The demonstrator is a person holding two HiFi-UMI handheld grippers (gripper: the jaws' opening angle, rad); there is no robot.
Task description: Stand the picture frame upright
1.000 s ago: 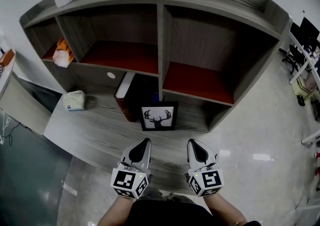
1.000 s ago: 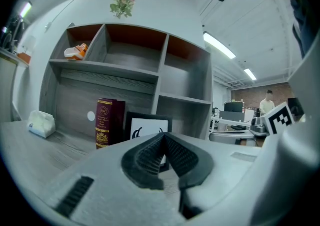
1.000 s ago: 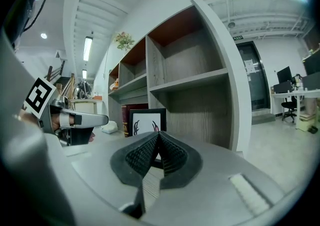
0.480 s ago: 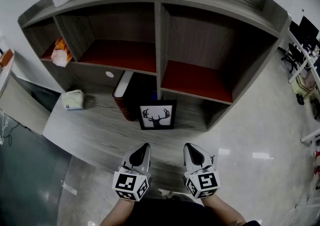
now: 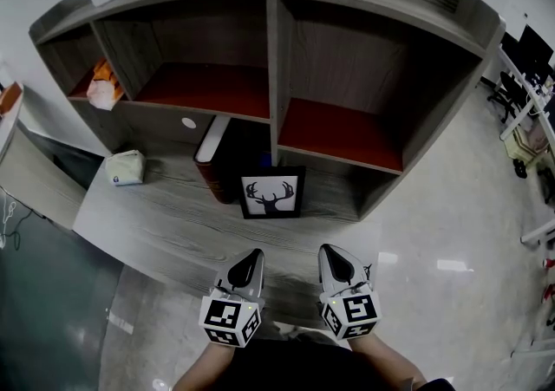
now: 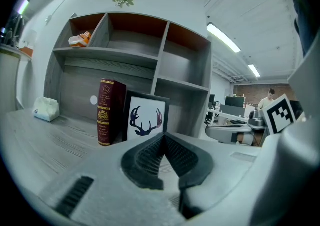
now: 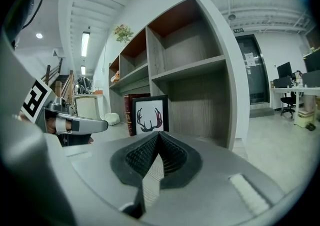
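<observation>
As the antler-print picture frame [image 5: 273,192] stands upright, only the left gripper view shows the book's [image 6: 109,112] gilt lettering; left tool [image 6: 162,136] and right tool [image 7: 159,134] are closed, empty.

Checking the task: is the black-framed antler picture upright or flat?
Upright: the black-framed antler picture stands on edge beside the dark red book.

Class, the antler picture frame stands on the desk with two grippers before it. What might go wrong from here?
1. The picture frame stands upright, ungripped; its prop is hidden, so bumping the desk may topple it.
2. The left gripper and right gripper are both shut; reaching in like that would push the frame, not grasp it.
3. The red book beside it might get knocked.
</observation>
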